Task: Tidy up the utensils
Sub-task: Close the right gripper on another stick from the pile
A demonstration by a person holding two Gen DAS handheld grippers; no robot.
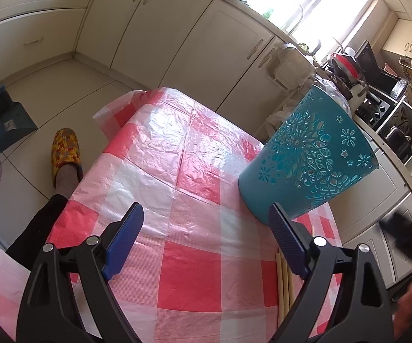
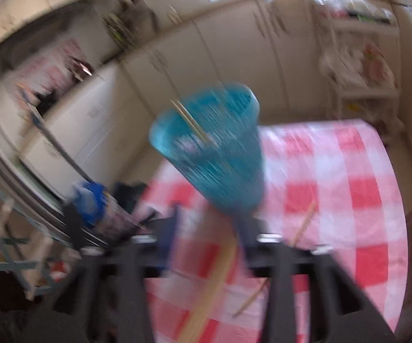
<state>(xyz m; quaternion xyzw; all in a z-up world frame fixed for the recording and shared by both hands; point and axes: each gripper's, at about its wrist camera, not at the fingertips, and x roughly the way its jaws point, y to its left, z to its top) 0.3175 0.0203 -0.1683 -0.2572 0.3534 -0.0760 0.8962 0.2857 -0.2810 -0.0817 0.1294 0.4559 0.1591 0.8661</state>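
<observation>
A teal cut-out utensil holder (image 1: 309,157) stands at two o'clock on a red-checked tablecloth (image 1: 194,194), one chopstick (image 2: 190,121) inside. Loose chopsticks (image 1: 284,283), count unclear, lie at five o'clock. The left gripper (image 1: 206,228) gapes empty. The right gripper (image 2: 210,225), blurred, stands parted, clasping nothing. No readable writing.

Left gripper (image 1: 206,223): jaws spread wide, nothing between the pads, angled downward. Right gripper (image 2: 210,223): jaws apart, angled downward, view blurred.

Upright teal holder (image 1: 309,154) on checked cloth; chopsticks (image 1: 283,280) beside, perhaps one inside.
</observation>
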